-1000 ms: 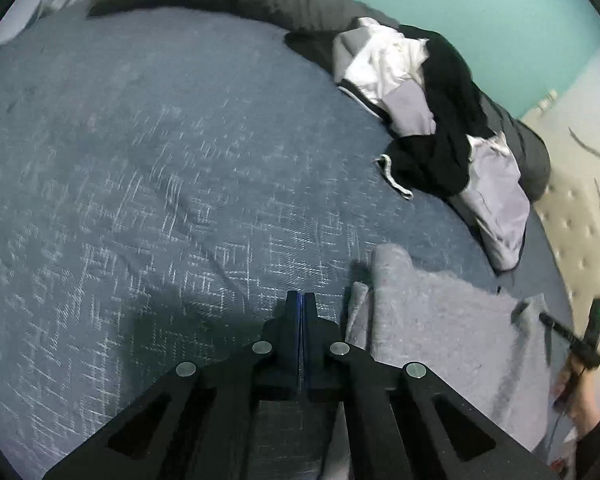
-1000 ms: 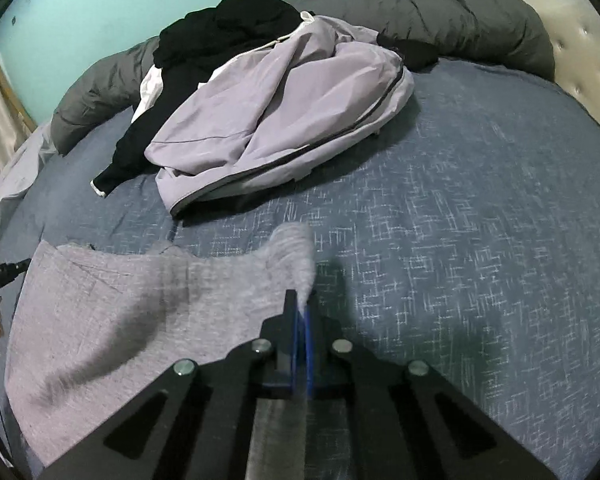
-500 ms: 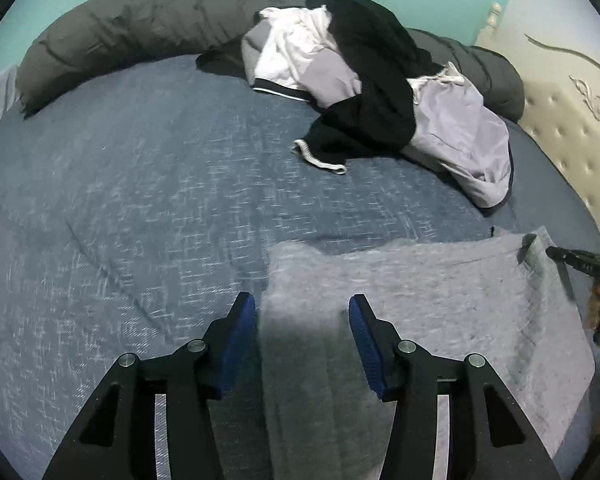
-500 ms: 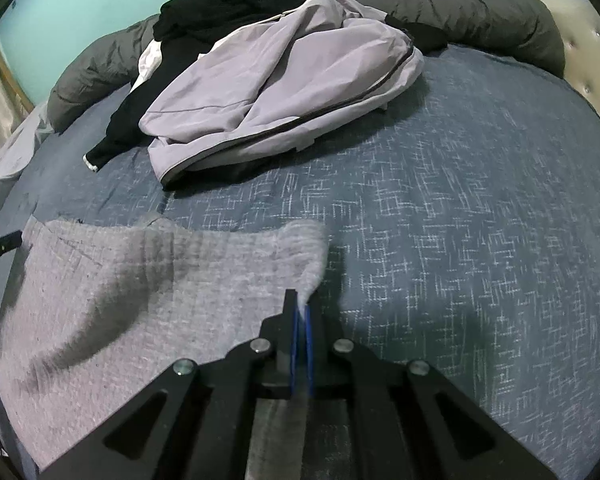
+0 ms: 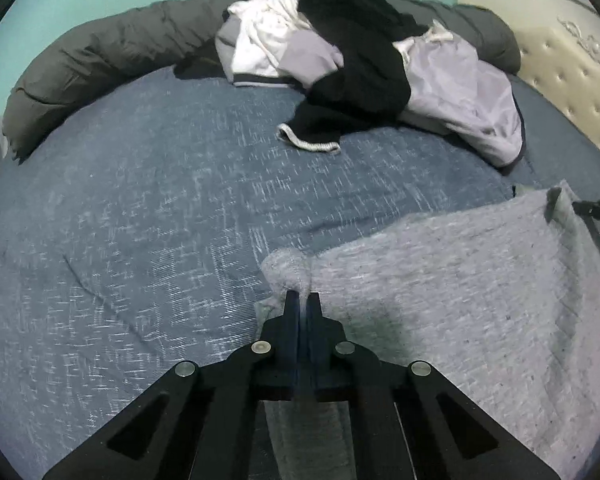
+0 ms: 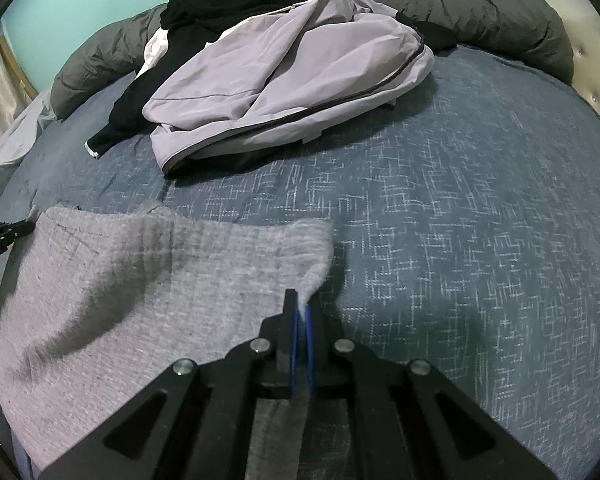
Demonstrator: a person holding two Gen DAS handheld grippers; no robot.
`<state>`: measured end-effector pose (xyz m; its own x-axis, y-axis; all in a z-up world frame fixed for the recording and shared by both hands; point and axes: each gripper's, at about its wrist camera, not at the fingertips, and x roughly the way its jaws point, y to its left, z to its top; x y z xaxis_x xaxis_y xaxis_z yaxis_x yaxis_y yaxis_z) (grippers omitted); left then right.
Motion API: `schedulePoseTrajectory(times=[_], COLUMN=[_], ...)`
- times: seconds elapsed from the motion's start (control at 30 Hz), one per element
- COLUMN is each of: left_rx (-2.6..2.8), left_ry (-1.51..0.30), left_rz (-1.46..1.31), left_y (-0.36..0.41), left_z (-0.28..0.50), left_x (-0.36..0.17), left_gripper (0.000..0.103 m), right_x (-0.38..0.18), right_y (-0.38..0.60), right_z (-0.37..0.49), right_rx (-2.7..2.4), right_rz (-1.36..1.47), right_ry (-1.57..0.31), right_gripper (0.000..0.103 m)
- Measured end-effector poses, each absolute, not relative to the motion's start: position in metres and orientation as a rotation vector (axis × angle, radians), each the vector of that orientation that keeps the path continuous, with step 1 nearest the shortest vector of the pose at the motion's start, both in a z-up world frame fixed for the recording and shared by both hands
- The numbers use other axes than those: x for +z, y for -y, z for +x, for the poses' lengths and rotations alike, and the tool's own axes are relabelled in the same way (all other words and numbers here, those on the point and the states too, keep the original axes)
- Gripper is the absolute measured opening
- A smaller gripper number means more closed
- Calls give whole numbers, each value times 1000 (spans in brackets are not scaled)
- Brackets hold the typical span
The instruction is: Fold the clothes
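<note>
We hold the grey knit garment point(image 5: 460, 300) by two corners of one edge, the rest of it lying flat on the bed point(image 5: 140, 240) near its front edge. The left gripper point(image 5: 302, 300) has its jaws pressed together on a bunched corner, and the right gripper point(image 6: 302, 304) pinches the opposite corner the same way, a tuft of cloth standing up above the jaws. Our worry is the thin bite: each jaw pair seems to catch only a small fold of loose knit, so a quick lift or an uneven pull could let one corner slip out and leave the fold skewed. The fabric looks soft, fuzzy and stretchy, so we judge it may sag in the middle and drag rather than turn over cleanly. The bedspread is a coarse blue weave with pale crosshatch marks, likely grippy enough to snag the trailing edge. Well apart, toward the far side, lies a heap of a smooth lilac jacket point(image 6: 292, 80) and a black garment point(image 5: 352, 52) against a puffy dark grey duvet roll point(image 5: 100, 60).
</note>
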<state>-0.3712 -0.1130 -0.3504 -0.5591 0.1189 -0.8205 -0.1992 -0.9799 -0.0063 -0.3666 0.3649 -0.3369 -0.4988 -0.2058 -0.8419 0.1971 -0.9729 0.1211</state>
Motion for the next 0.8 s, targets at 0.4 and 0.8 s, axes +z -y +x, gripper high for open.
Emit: schedulePoseTrajectory(times=[0.4,0.8], left_rx=[2687,2646], left_ry=[397,405], left_rz=[-1278,-1440], left_y=[189,180], left_z=[-355,-361], left_x=[-340,-364], left_gripper=[3,20], right_x=[-327,-343], right_y=[-387,-379], right_z=[-361,-367], right_rx=[-2608,-2613], right_rz=[1345,1475], right_ry=[188,140], right_gripper=[3,15])
